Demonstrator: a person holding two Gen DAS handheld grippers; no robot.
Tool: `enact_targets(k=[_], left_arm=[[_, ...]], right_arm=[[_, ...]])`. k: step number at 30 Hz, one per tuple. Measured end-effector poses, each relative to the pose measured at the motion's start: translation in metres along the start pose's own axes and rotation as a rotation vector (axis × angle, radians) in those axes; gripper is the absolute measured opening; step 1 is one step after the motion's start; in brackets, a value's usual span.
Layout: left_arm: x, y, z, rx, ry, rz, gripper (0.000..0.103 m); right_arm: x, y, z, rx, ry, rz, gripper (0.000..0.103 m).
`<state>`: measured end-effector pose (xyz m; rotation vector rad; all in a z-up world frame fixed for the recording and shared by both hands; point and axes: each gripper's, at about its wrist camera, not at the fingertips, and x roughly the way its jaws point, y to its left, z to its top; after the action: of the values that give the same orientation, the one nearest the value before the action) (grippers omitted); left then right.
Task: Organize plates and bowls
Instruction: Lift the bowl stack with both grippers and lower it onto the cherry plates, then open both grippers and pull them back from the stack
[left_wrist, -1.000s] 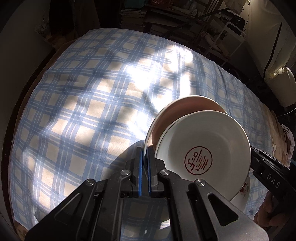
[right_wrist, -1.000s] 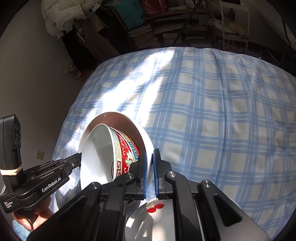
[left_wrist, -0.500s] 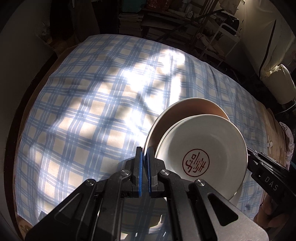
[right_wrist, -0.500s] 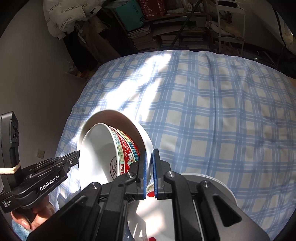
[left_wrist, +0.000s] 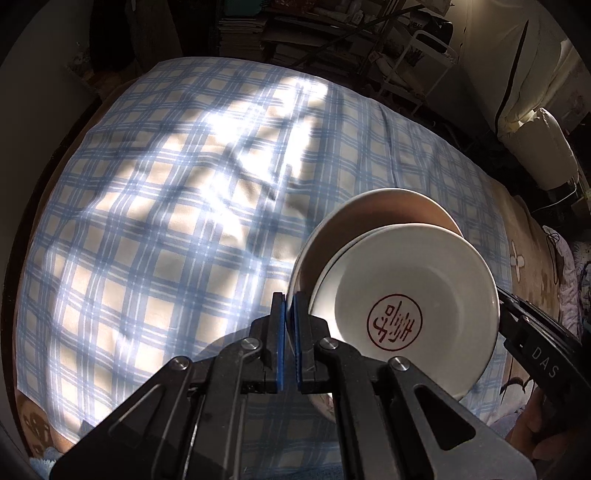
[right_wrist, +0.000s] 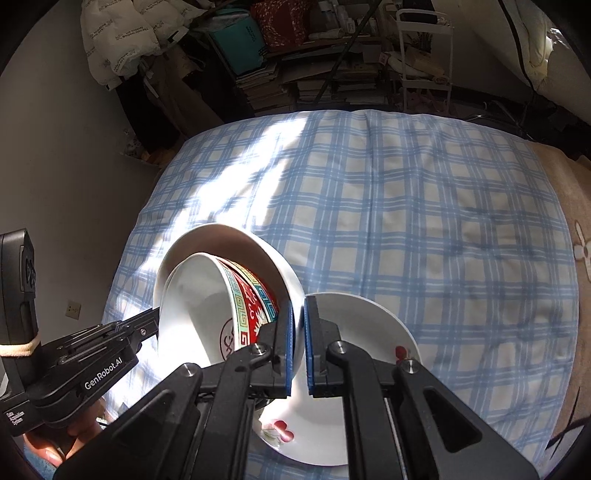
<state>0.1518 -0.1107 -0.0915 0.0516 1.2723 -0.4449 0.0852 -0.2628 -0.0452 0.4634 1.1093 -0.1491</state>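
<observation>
Both the left gripper (left_wrist: 289, 325) and right gripper (right_wrist: 298, 332) pinch opposite rims of the nested bowls (right_wrist: 221, 295), held tilted at lower centre, directly above the flowered plate (right_wrist: 354, 325) at lower right.

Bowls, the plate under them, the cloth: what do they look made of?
Outer bowl and patterned bowl: probably glazed ceramic; smooth, glossy, hard thin rims, though melamine can't be ruled out. Plate: same glossy white look, with printed red flowers. Cloth: woven fabric, matte blue plaid, soft wrinkles. Both grippers, left and right, clamp the outer bowl's rim.
</observation>
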Motion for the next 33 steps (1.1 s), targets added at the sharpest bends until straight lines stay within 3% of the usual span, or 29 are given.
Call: enact_targets(k=[12,19,26,33], left_arm=[[0.038,-0.024,-0.030,0.063,0.102,0.027,0.002],[0.042,-0.025,-0.032,0.081,0.091,0.026,0.003],[0.031,-0.027,-0.034,0.124,0.045,0.067,0.012],[0.007,-0.030,-0.042,0.166,-0.011,0.101,0.019]], right_arm=[[0.025,-0.046,-0.038,0.089,0.121,-0.016,0.008],[0.026,-0.050,-0.039,0.084,0.118,0.005,0.008],[0.023,-0.047,-0.040,0.061,0.120,-0.004,0.008],[-0.004,-0.040,-0.041,0.009,0.036,-0.020,0.010]])
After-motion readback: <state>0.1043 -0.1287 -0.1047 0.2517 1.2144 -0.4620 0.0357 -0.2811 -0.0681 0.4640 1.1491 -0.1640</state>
